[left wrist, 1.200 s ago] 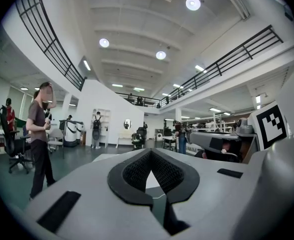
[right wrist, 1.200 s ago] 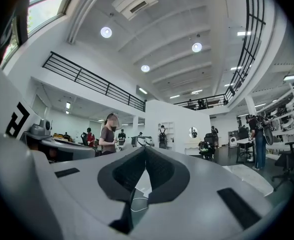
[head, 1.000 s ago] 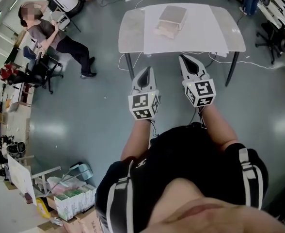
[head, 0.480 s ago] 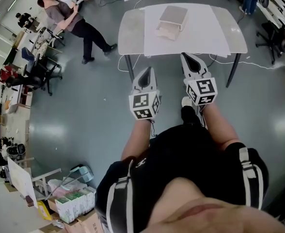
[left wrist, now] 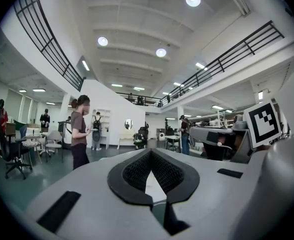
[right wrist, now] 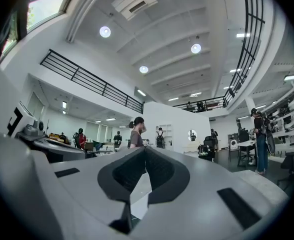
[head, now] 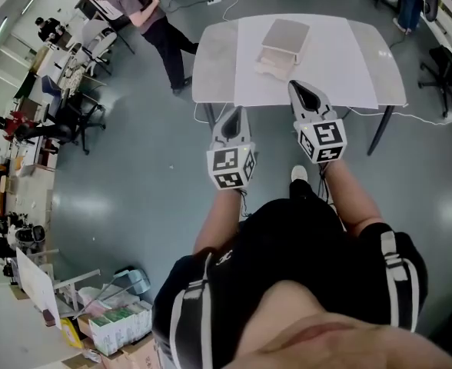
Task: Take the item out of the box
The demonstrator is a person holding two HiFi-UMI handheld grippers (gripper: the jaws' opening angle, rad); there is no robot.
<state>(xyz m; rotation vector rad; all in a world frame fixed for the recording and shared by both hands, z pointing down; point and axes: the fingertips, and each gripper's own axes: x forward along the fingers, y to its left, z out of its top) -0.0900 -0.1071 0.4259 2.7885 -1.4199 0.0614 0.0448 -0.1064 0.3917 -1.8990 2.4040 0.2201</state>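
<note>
L gripper: jaws closed, tips meeting, nothing between them; only the diamond-shaped hollow behind the tips stays open. R gripper: same, jaws together and empty.

In the head view both are held out in front of the person, side by side and apart, pointing toward the table. L gripper has its tip just at the table's near edge; R gripper sits a bit further on, its tip overlapping that edge in the pic. Each carries its marker cube at the back, L cube and R cube.

The box lies on the table's far half, roughly centre, flat grey top w/ a pale beige part showing at its near side. It's well apart from both grippers, neither touching it. The item inside can't be made out.

Beyond: grey glossy floor, a cable trailing under the table on the right. A walking person is past the table's left end, also seen in the left gripper view and right gripper view. Office chair far left; cartons at bottom left.
</note>
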